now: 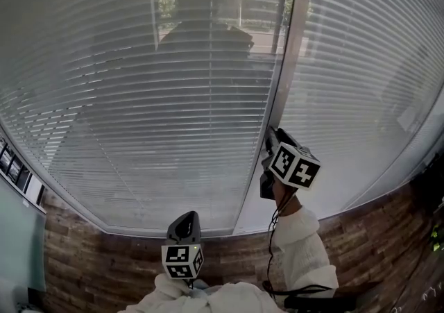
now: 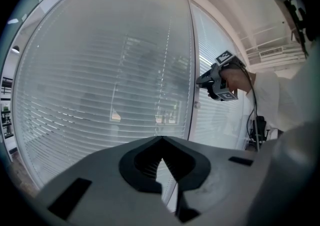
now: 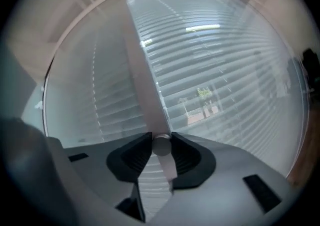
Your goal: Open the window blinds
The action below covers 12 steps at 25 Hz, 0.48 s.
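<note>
White slatted blinds (image 1: pixel 152 96) cover the left pane, and a second set (image 1: pixel 361 82) covers the right pane. A pale upright frame post (image 1: pixel 288 62) runs between them. On that post sits a small round knob (image 3: pixel 161 146), and my right gripper (image 3: pixel 161 137) is shut on it, with a pad on each side. The head view shows the right gripper (image 1: pixel 269 139) raised level against the post. My left gripper (image 1: pixel 186 218) hangs lower, away from the window. In its own view the left gripper (image 2: pixel 161 140) has its tips together and holds nothing. Trees and a building show faintly through the slats.
A dark wood-plank wall (image 1: pixel 104 256) runs below the window sill. Framed pictures (image 1: pixel 14 169) hang at the far left. A black cable (image 1: pixel 272 235) runs down from the right gripper along the white sleeve (image 1: pixel 305 249).
</note>
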Each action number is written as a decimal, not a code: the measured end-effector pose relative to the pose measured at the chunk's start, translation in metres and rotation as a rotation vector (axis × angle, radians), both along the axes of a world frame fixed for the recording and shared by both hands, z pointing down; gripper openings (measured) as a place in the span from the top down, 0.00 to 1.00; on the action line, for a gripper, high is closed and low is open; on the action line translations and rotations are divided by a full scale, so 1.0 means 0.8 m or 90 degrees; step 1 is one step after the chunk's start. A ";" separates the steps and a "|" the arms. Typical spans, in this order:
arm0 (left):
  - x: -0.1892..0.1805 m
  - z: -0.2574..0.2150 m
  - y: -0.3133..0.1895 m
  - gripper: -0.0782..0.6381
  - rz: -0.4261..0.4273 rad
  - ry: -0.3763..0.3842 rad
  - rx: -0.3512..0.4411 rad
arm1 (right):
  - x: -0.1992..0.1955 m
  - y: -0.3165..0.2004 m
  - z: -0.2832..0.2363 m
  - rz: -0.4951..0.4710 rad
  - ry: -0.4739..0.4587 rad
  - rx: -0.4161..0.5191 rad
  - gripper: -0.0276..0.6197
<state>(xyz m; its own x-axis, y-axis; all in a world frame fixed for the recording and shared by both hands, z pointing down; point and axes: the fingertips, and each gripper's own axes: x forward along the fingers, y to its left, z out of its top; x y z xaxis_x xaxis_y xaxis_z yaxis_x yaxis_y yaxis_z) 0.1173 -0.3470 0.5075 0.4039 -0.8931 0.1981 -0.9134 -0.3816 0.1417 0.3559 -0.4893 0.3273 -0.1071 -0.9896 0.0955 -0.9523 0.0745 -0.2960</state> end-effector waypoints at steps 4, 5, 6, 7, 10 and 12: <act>-0.001 0.004 0.001 0.89 0.001 0.000 -0.005 | -0.008 0.001 -0.002 0.006 0.201 -0.002 0.76; 0.000 0.005 0.001 0.89 0.002 -0.001 -0.006 | -0.009 0.001 -0.002 0.006 0.247 -0.003 0.76; 0.000 0.006 0.001 0.89 0.003 -0.001 -0.007 | -0.010 0.001 -0.002 0.005 0.291 -0.005 0.76; 0.000 0.006 0.001 0.89 0.003 -0.003 -0.007 | -0.012 0.002 -0.002 0.003 0.331 -0.006 0.76; -0.002 0.008 0.002 0.89 0.001 -0.006 -0.008 | -0.019 0.004 -0.004 -0.012 0.435 -0.010 0.76; -0.005 0.010 0.001 0.89 -0.002 -0.009 -0.010 | -0.024 0.005 -0.004 -0.019 0.508 -0.015 0.76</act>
<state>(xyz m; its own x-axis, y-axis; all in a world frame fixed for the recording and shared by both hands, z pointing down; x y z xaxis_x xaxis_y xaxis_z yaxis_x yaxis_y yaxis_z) 0.1134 -0.3461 0.5157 0.3984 -0.8910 0.2177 -0.9164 -0.3769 0.1348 0.3368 -0.4853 0.3239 -0.0248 -0.9842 0.1751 -0.8748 0.1061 0.4727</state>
